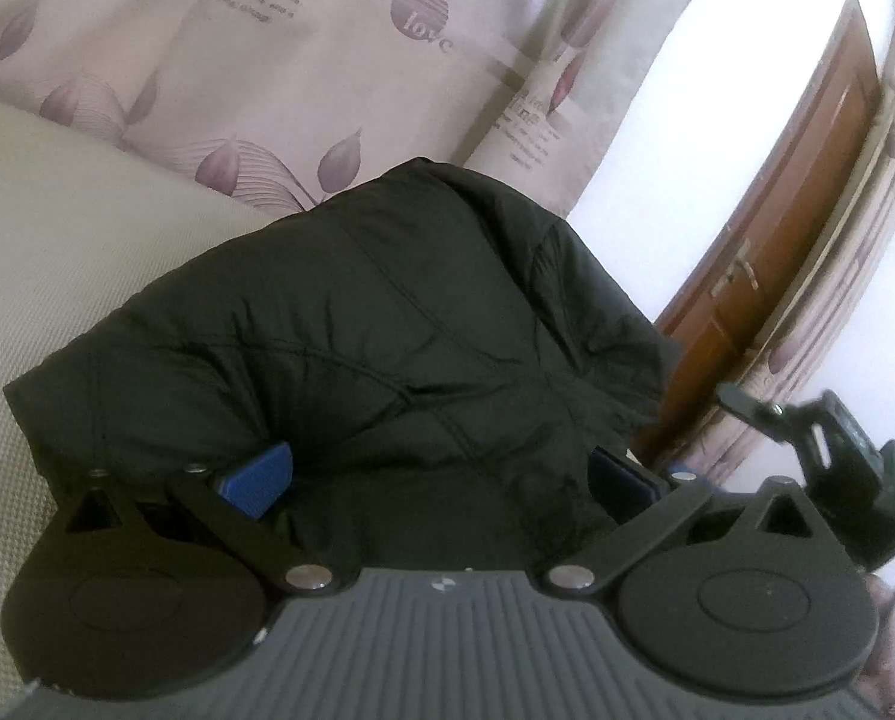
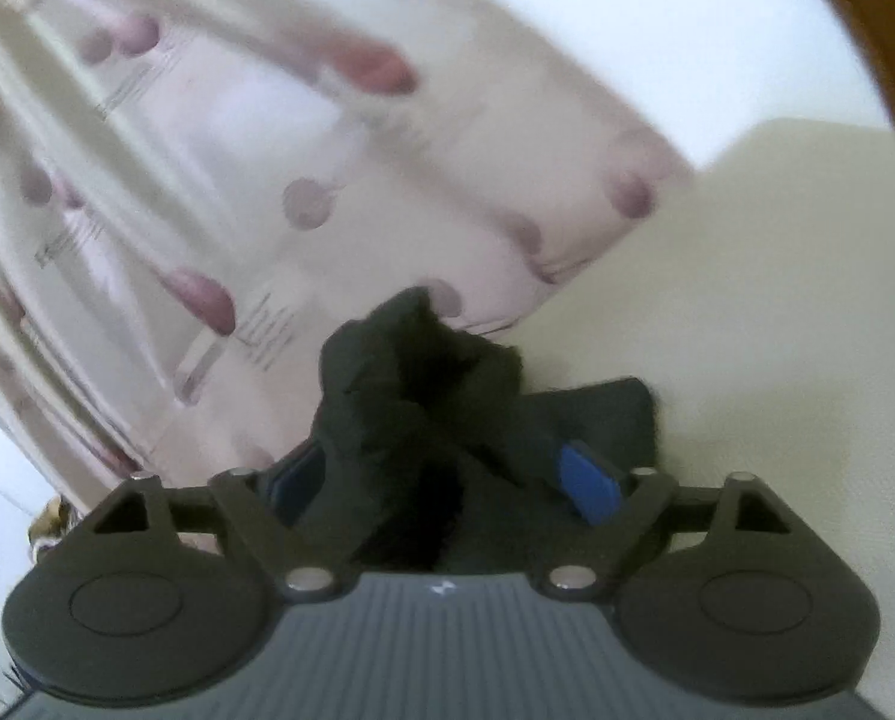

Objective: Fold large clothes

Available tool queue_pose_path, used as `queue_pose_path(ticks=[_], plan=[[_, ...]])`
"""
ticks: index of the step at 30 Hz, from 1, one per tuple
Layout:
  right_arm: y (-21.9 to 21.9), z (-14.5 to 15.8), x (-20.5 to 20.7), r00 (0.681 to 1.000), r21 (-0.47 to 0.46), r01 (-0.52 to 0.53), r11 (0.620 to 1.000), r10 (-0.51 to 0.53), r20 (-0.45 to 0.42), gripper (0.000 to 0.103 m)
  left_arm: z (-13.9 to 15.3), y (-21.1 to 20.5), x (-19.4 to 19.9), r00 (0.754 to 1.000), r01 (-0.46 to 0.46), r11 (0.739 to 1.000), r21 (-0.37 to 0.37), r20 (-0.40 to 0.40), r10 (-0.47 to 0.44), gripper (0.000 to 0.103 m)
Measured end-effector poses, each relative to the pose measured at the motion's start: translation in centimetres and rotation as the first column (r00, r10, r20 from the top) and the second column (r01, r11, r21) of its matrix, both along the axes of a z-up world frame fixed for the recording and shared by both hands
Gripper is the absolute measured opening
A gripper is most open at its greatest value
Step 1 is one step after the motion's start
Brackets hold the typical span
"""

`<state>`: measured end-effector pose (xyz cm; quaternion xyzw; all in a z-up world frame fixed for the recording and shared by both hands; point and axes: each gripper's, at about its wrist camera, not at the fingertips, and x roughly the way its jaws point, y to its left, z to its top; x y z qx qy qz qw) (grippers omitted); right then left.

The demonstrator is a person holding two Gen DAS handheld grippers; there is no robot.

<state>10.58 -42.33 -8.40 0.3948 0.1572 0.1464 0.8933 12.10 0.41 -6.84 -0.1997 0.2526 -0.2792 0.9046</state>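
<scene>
The black quilted padded jacket [image 1: 357, 324] hangs bunched between my two grippers, lifted over the cream woven bed surface [image 1: 57, 276]. In my left gripper [image 1: 435, 480] the jaws stand fairly wide with a thick fold of the jacket filling the gap; one blue pad [image 1: 255, 480] presses into the fabric on the left, the other is mostly buried on the right. My right gripper [image 2: 447, 480] pinches a narrower wad of the same jacket [image 2: 423, 372], which rises crumpled past the jaws; its blue pad [image 2: 585, 480] shows on the right side. That view is smeared, so how firmly the fabric is caught there I cannot tell for certain. Behind hangs a pale curtain with purple leaf prints [image 1: 219, 60], and a brown wooden door [image 1: 795, 228] stands to the right.
</scene>
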Motion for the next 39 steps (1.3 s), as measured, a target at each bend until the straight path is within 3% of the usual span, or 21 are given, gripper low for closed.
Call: queue_pose_path(ticks=[5, 7, 9, 10, 11, 16, 20, 23, 27, 31, 36, 37, 39], plan=[[0.3, -2.3, 0.5, 0.979, 0.063, -0.017, 0.998, 0.030, -0.202, 0.088, -0.1, -0.4, -0.5, 1.000, 0.005, 1.000, 0.023, 0.020, -0.005, 0.103], [0.9, -2.7, 0.7, 0.982, 0.114, -0.036, 0.993, 0.057, -0.181, 0.088, -0.1, -0.3, -0.5, 1.000, 0.004, 1.000, 0.018, 0.017, -0.005, 0.103], [2.2, -1.7, 1.4, 0.987, 0.093, -0.081, 0.992, 0.093, -0.135, 0.086, -0.1, -0.3, -0.4, 1.000, 0.008, 1.000, 0.020, 0.016, -0.009, 0.103], [2.9, -1.1, 2.0, 0.986, 0.050, -0.087, 0.995, 0.093, -0.141, 0.066, -0.1, -0.2, -0.4, 1.000, 0.008, 1.000, 0.020, 0.016, -0.009, 0.103], [3.5, -0.6, 2.9, 0.984, 0.012, -0.093, 0.996, 0.093, -0.149, 0.025, -0.1, -0.2, -0.4, 1.000, 0.006, 1.000, 0.019, 0.019, -0.006, 0.103], [4.3, -0.5, 8.0, 0.979, 0.009, -0.136, 0.991, 0.136, -0.150, 0.014, 0.1, -0.1, -0.2, 0.999, -0.025, 1.000, -0.014, 0.024, 0.025, 0.103], [5.0, 2.1, 11.2, 0.983, -0.018, -0.166, 0.986, 0.165, -0.076, 0.011, 0.3, 0.0, 0.5, 1.000, -0.020, 0.998, -0.065, 0.007, 0.021, 0.103], [4.9, 2.8, 12.8, 0.988, -0.064, -0.152, 0.986, 0.151, -0.020, 0.010, 0.2, -0.1, 1.2, 1.000, -0.016, 0.996, -0.086, -0.023, 0.014, 0.103], [3.1, -2.0, 12.1, 0.992, -0.047, -0.109, 0.993, 0.106, -0.070, 0.009, -0.1, -0.4, 0.8, 1.000, 0.010, 0.997, -0.071, -0.017, -0.011, 0.103], [0.2, -6.0, 11.0, 0.991, 0.086, -0.093, 0.992, 0.101, -0.093, 0.014, -0.3, -1.0, 0.6, 0.999, 0.032, 0.999, -0.017, 0.007, -0.032, 0.103], [0.6, 0.3, 8.7, 1.000, -0.080, -0.011, 0.997, 0.012, 0.002, 0.027, -0.3, -0.8, 0.9, 1.000, 0.010, 0.999, -0.042, -0.017, -0.010, 0.103], [0.8, 1.8, 8.4, 0.999, -0.107, -0.017, 0.994, 0.022, 0.040, 0.036, -0.2, -0.8, 0.9, 1.000, 0.009, 0.999, -0.041, -0.015, -0.009, 0.103], [2.0, 4.3, 8.3, 0.995, -0.161, -0.043, 0.986, 0.056, 0.077, 0.066, -0.3, -0.9, 0.7, 1.000, 0.010, 1.000, -0.028, -0.006, -0.010, 0.103]])
